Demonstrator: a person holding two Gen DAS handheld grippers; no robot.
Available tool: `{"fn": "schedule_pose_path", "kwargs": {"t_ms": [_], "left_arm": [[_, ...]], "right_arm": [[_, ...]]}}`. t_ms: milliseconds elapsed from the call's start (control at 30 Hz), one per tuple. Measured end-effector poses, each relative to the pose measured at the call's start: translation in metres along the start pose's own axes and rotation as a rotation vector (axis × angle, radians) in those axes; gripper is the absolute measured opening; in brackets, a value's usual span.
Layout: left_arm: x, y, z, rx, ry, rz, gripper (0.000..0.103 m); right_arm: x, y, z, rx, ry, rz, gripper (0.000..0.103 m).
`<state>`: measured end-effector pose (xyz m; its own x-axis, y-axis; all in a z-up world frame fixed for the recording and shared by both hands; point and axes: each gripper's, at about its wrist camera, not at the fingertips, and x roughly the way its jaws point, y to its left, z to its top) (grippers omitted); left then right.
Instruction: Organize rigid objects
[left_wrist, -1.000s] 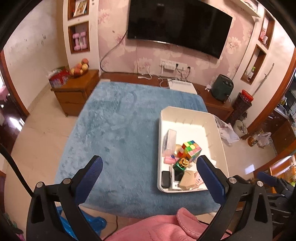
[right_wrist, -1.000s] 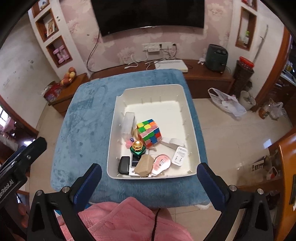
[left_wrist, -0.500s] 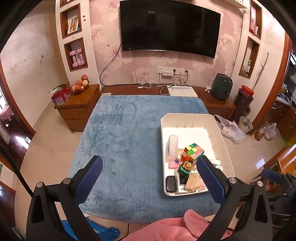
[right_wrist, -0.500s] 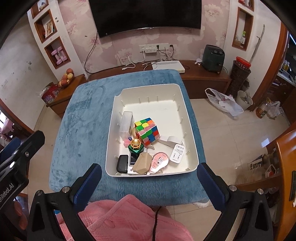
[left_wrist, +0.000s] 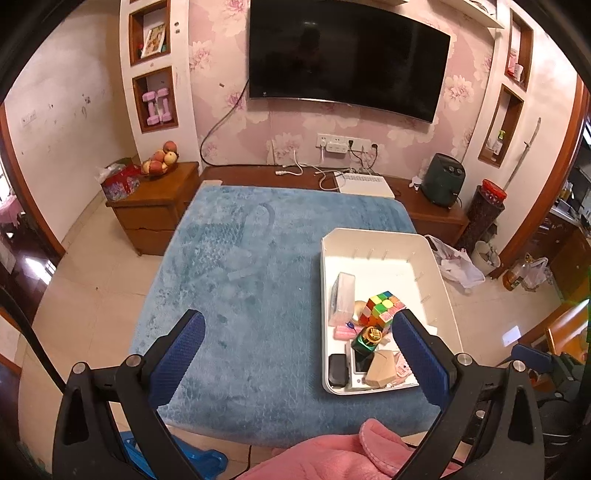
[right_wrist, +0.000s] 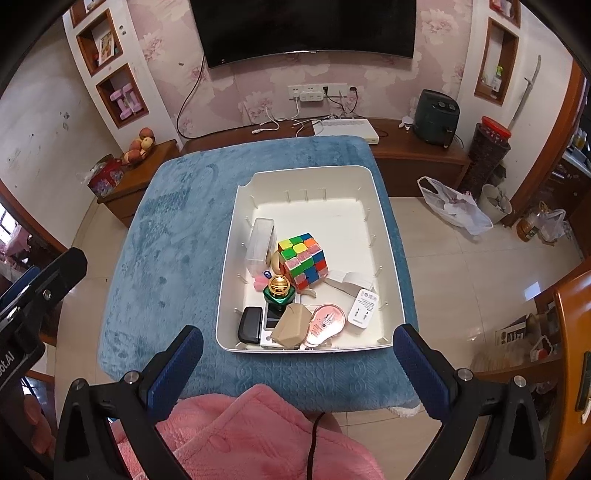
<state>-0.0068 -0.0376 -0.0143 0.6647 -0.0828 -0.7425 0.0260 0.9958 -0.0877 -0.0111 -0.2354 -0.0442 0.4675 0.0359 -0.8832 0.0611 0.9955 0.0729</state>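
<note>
white plastic bin (right_wrist: 384, 236) on a blue plush cover (right_wrist: 166, 240), holding every small rigid item in sight, heaped toward its near end: colour cube (right_wrist: 303, 260), clear box (right_wrist: 261, 240), green bottle with gold cap (right_wrist: 279, 291), black case (right_wrist: 250, 325), tan box (right_wrist: 292, 325), white adapter (right_wrist: 364, 308). the right claw (right_wrist: 297, 352) hangs high, spread wide and empty, with the bin just ahead between its fingers; the left claw (left_wrist: 297, 336), equally wide and empty, has the bin (left_wrist: 376, 238) ahead to its right, bare cover straight ahead. such raised, idle poses suit either surveying before sorting or withdrawing after gathering. only the right view shows the adapter; the left view alone shows the cover's left side is bare.
</note>
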Motion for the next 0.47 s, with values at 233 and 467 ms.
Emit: {"fn": "schedule_pose_path", "kwargs": {"t_ms": [233, 467], "left_arm": [[0.0046, 0.0041, 0.0033, -0.032, 0.014, -0.056, 0.101], [0.0038, 0.0012, 0.0067, -0.023, -0.001, -0.048, 0.101]], "right_arm": [[0.0041, 0.0005, 0.0024, 0.001, 0.015, -0.004, 0.103], [0.0086, 0.0015, 0.005, 0.006, 0.022, -0.003, 0.103]]}}
